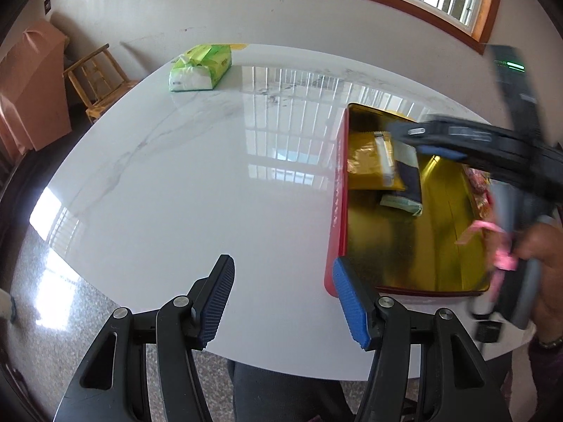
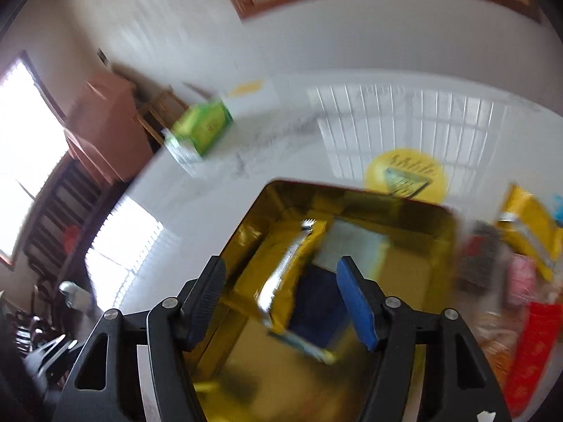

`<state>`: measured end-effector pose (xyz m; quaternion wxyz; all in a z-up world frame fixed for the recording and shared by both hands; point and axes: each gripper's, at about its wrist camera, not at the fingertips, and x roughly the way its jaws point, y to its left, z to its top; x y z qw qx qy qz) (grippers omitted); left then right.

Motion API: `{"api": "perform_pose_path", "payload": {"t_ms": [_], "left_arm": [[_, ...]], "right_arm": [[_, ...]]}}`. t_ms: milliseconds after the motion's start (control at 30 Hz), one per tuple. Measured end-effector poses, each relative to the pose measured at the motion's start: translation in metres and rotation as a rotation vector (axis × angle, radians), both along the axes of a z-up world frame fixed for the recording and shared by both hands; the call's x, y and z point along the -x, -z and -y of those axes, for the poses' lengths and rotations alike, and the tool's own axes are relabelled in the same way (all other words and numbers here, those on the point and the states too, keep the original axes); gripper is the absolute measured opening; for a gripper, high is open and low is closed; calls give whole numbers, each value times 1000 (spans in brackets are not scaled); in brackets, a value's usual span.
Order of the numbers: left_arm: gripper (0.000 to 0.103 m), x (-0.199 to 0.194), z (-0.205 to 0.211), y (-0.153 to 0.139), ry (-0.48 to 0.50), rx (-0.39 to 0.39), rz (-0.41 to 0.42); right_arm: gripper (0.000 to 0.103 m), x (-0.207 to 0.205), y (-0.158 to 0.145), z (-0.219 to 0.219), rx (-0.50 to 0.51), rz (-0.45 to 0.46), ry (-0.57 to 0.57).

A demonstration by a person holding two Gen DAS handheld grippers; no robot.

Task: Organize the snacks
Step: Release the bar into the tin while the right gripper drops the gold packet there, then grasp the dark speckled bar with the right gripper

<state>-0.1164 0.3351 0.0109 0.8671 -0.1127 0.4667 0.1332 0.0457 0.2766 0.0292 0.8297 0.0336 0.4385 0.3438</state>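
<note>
A tin (image 1: 337,211), red outside and gold inside, stands open on the white table, with its rim (image 2: 352,191) also in the right wrist view. Inside lie a yellow snack packet (image 1: 367,165) (image 2: 281,274) and a dark blue packet (image 1: 410,179) (image 2: 316,311) that partly overlap. My right gripper (image 2: 281,297) hovers over them, open, its pads clear of both packets; in the left wrist view it (image 1: 418,140) is a blur above the tin. My left gripper (image 1: 285,299) stands open and empty over bare table, just left of the tin's near corner.
Loose snacks lie right of the tin: a yellow packet (image 2: 527,225), a pink one (image 2: 520,277), a red one (image 2: 535,344). A green tissue pack (image 1: 200,66) sits at the far left edge. A yellow round mat (image 2: 404,176) lies behind the tin. A person's hand (image 1: 542,263) holds the right gripper.
</note>
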Motion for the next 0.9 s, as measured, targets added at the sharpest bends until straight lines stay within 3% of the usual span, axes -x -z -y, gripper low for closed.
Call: {"api": "perform_pose_path", "payload": {"t_ms": [100,300,467,567,900], "left_arm": [[59,2,6,-1,19,-11,5],[59,-9,26,2,71,19,-3],[60,-18,54,-4,139,-4,4],[69,-24,65,-8,157,-39,7],[70,-50,79,-11,170,5,-4]], "right_arm": [[63,9,-16,49,80,107,-9],[61,-20,-20,99,344,218,-196],[61,-44,4,81,548,284,-401],[61,-55,17,62,617,298,-528],[61,-88,48,35,704,263,-733]]}}
